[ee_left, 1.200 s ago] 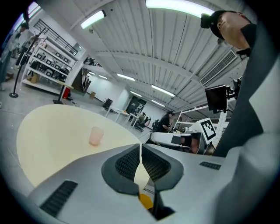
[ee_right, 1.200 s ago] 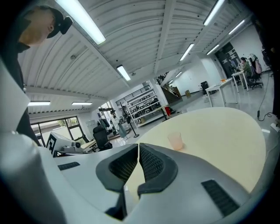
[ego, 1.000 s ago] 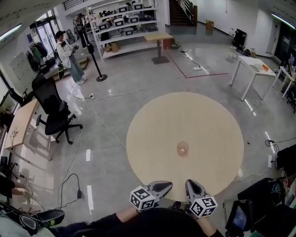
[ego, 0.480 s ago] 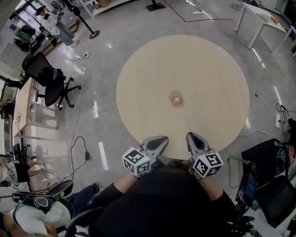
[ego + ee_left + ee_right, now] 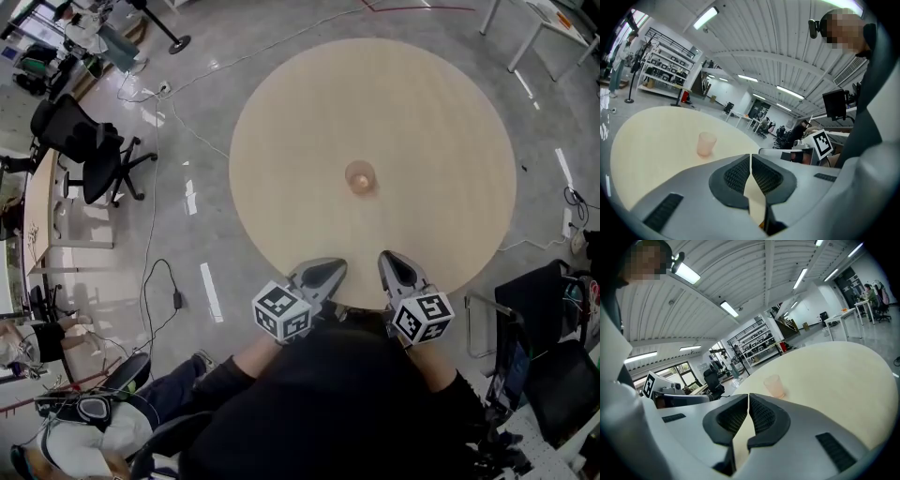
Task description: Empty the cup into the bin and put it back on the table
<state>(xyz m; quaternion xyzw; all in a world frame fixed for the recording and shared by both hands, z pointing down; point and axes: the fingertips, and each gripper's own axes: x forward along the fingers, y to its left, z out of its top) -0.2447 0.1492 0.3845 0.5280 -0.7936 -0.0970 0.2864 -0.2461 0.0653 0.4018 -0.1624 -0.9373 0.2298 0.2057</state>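
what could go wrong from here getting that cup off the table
The left gripper and right gripper are both shut; reaching like that could knock the cup over. The cup stands near the middle of the table, a long reach from the near edge. Cables on the floor could trip whoever carries it.

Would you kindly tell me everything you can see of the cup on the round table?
The cup is a small translucent tumbler, pale pinkish-orange, plastic by the look, tapering slightly towards its base. It stands upright, mouth open, near the middle of the round pale wooden table, with only the tabletop touching it. Whether anything is inside cannot be told. The left gripper and right gripper, both shut, are at the table's near edge, well clear of it.
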